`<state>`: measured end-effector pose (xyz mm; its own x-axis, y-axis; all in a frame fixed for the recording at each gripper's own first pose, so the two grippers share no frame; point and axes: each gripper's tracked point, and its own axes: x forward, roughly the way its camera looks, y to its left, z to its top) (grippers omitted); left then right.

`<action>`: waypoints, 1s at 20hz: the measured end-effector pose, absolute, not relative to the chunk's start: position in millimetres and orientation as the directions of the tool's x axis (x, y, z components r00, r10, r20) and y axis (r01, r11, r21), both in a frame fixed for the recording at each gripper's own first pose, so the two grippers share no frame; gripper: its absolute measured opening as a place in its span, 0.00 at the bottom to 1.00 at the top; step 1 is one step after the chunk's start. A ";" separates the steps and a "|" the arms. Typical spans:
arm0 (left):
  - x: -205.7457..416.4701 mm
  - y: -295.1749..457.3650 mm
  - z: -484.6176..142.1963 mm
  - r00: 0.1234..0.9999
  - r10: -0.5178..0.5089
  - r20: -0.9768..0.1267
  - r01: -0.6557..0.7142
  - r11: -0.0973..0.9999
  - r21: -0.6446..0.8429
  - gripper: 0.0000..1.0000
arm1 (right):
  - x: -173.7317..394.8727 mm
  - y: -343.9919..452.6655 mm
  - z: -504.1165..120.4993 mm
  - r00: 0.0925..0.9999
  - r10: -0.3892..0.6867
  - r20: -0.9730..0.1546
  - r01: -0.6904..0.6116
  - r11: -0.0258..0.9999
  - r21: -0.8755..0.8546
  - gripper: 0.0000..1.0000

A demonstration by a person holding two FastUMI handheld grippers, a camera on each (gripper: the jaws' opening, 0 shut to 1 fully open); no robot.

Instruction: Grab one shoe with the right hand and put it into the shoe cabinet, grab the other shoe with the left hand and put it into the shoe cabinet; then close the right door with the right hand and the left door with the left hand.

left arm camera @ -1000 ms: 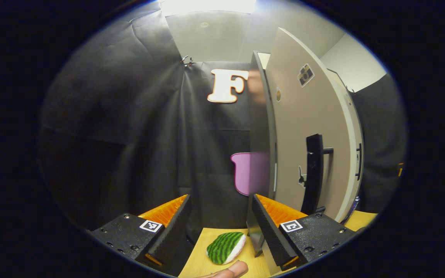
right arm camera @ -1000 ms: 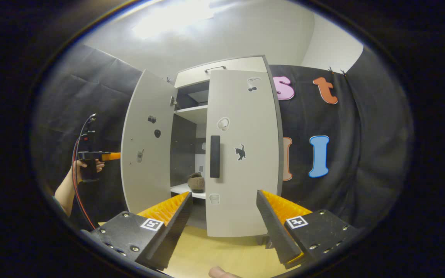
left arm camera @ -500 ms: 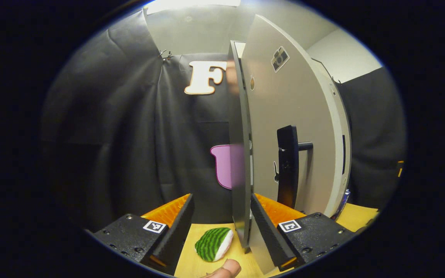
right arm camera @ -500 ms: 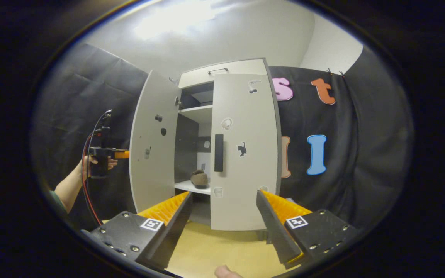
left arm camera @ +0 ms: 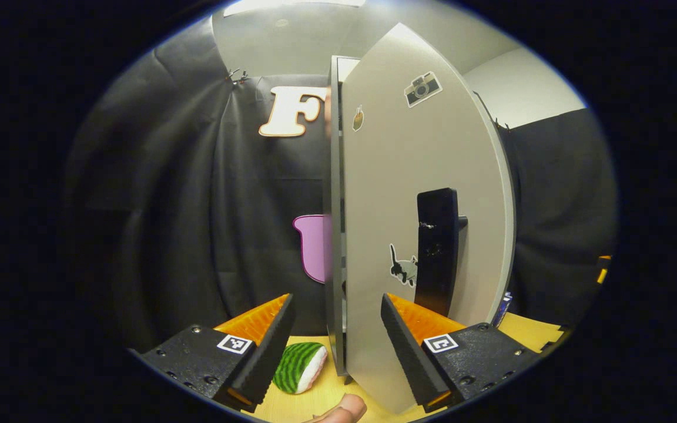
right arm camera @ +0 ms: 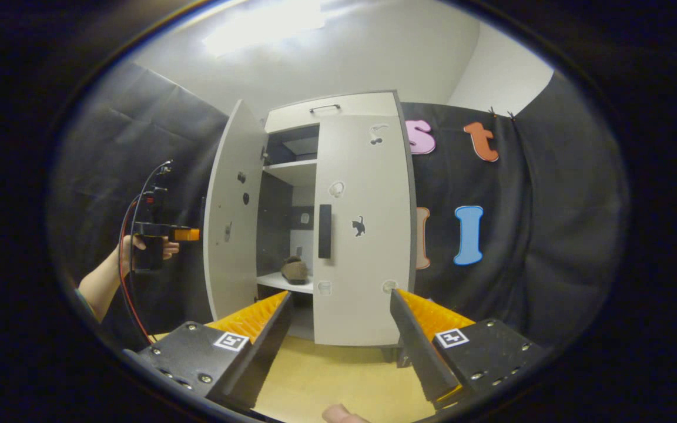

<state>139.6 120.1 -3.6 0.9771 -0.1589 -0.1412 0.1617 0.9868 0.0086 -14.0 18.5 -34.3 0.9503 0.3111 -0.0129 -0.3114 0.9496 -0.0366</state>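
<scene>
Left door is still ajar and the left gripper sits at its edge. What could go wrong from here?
1. In the left gripper view, the left door edge stands between the open jaws of the left gripper; a sideways push may catch or scrape it instead of swinging it.
2. The right door looks shut, so a hard swing could slam the left door against it.
3. The striped green object lies on the table near the cabinet base; the gripper might knock it.
</scene>
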 end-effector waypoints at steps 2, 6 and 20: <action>136.1 112.7 -4.3 0.979 -0.153 -0.135 0.157 0.987 0.017 0.89 | -13.3 16.2 -35.9 0.952 0.306 -0.017 -0.307 0.952 -0.021 0.99; 134.6 103.9 -4.3 0.980 -0.150 -0.131 0.156 0.987 0.035 0.89 | -15.8 11.3 -42.9 0.951 0.305 -0.045 -0.304 0.952 0.026 0.99; 159.3 45.2 -32.8 0.966 -0.173 -0.194 0.175 0.985 -0.004 0.92 | 1.9 -4.6 -48.3 0.983 0.179 -0.040 -0.177 0.983 0.049 0.99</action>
<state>159.3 45.2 -32.8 0.9657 -0.1726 -0.1941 0.1751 0.9845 -0.0042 1.9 -4.6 -48.3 0.9831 0.1786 -0.0401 -0.1766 0.9831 0.0491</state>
